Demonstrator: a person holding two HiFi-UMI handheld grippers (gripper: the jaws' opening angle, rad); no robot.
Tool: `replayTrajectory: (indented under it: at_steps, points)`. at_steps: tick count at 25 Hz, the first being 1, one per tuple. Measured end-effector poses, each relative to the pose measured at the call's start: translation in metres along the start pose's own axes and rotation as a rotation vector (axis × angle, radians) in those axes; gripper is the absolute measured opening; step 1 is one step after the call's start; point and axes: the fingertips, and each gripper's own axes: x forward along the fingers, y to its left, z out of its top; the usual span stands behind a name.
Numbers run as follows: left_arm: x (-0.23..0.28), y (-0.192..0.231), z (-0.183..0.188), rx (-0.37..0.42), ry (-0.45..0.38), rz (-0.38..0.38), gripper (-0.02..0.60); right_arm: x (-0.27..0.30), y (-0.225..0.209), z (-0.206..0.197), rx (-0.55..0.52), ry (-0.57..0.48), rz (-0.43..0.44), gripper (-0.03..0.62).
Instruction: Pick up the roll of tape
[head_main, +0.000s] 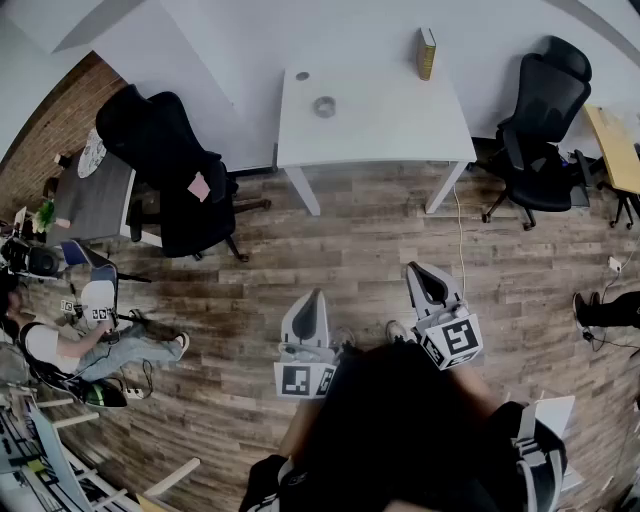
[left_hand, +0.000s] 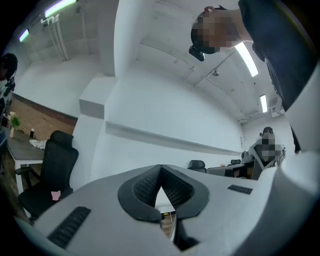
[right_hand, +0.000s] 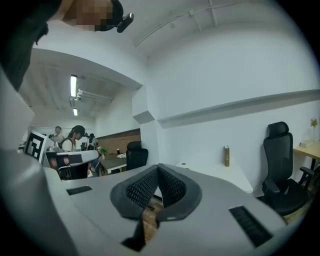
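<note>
Dark clothing (head_main: 400, 430) of the person holding the tongs fills the bottom of the head view, nearest the camera. At the far left another person (head_main: 60, 345) sits low on the wood plank floor (head_main: 350, 240). Beyond them is a grey surface (head_main: 95, 195) by a brick wall. Beside it stands a black office chair (head_main: 160, 160) with a pink note (head_main: 198, 187) on its back.

The left tongs (head_main: 308, 300) hang over the floor in front of the wearer, pointing at the white surface (head_main: 390, 135). In the left gripper view their ribbed pads (left_hand: 145, 187) meet at the tip, so the left tongs (left_hand: 161, 167) are together with nothing between them.

The roll of tape (head_main: 324, 106) lies flat on the white surface, left of its middle and well apart from both tongs. A small round item (head_main: 302, 75) sits behind it, too small to identify. A book (head_main: 426, 53) stands upright at the back edge by the wall.

The right tongs (head_main: 420, 272) are held beside the left pair, also over the floor. In the right gripper view they (right_hand: 157, 167) are likewise together and hold nothing. Past them that view shows the white surface (right_hand: 220, 175) and the book (right_hand: 226, 156).

To the right stands a second black chair (head_main: 545, 120), and at the frame's edge a wooden surface (head_main: 615, 145).
</note>
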Motion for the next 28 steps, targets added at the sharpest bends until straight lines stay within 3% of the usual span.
replayTrajectory:
  at_steps: [19, 28]
  points:
    - [0.033, -0.025, -0.013, -0.012, 0.034, -0.016, 0.023, 0.002, -0.029, 0.012, 0.008, -0.018, 0.025, 0.012]
    - [0.074, -0.055, -0.033, -0.001, 0.041, 0.078, 0.023, 0.005, -0.094, 0.0, 0.007, -0.003, 0.097, 0.012]
